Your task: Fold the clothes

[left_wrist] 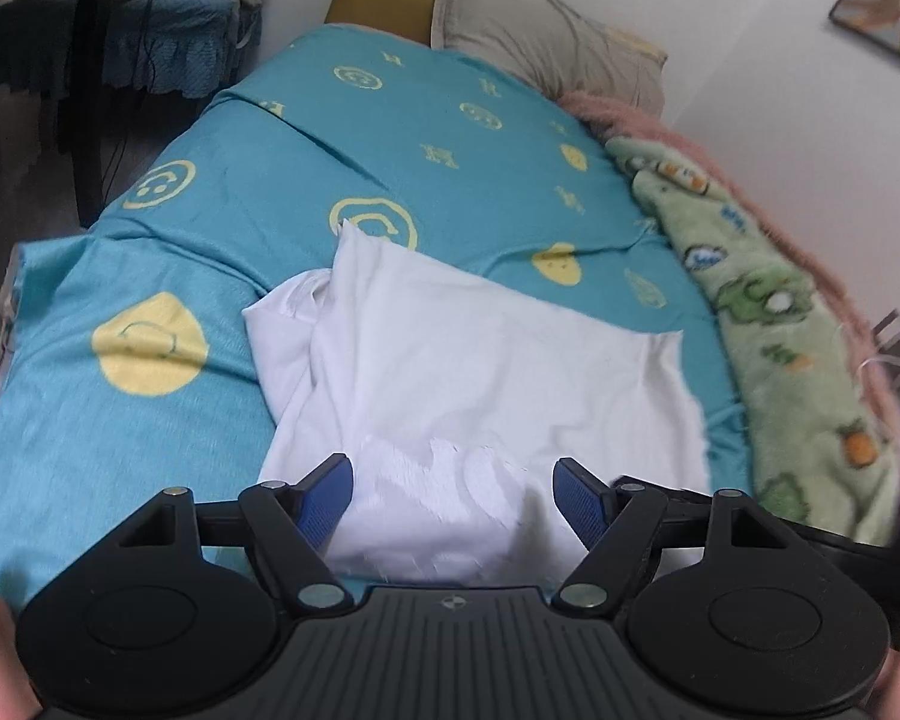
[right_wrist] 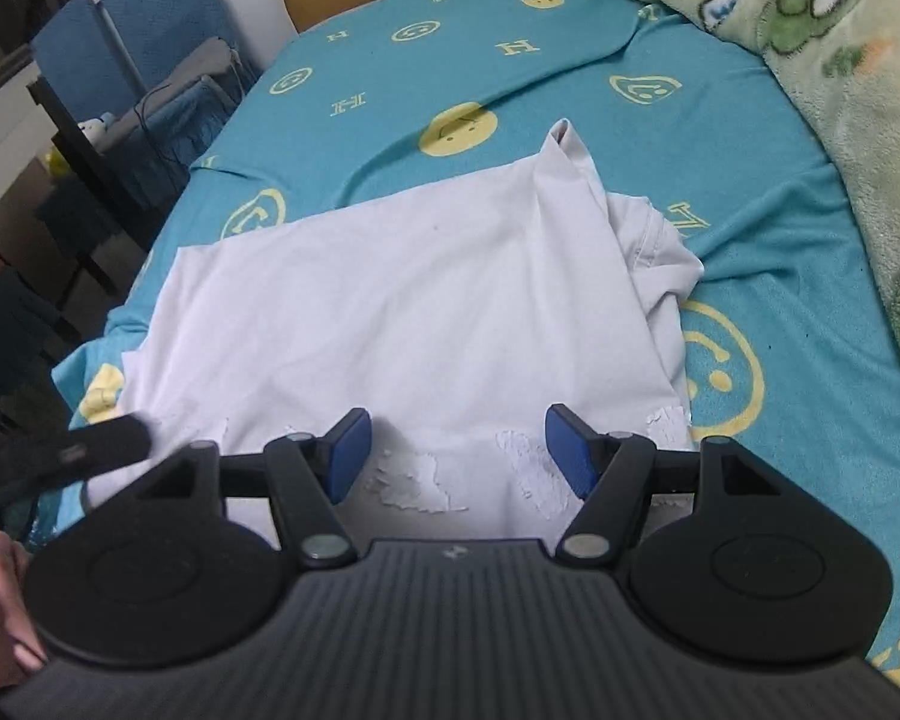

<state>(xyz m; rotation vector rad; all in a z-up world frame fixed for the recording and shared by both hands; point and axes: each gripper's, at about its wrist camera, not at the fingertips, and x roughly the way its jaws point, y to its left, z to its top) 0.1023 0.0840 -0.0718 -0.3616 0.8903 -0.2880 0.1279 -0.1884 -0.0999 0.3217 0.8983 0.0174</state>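
A white T-shirt (left_wrist: 450,360) lies partly folded on the teal bed sheet (left_wrist: 150,240), with one side flap laid over its body and a cracked white print near its close edge. My left gripper (left_wrist: 453,492) is open, its blue pads either side of the shirt's near edge, just above it. The same shirt (right_wrist: 390,312) fills the middle of the right wrist view, a sleeve bunched at its right. My right gripper (right_wrist: 456,450) is open over the shirt's near edge, holding nothing. The other gripper's black tip (right_wrist: 90,444) shows at the left.
A green fleece blanket (left_wrist: 780,312) lies along the bed's right side against the wall. A grey pillow (left_wrist: 546,30) sits at the head. Chairs with blue covers (left_wrist: 168,30) stand left of the bed; the bed's left edge drops to the floor.
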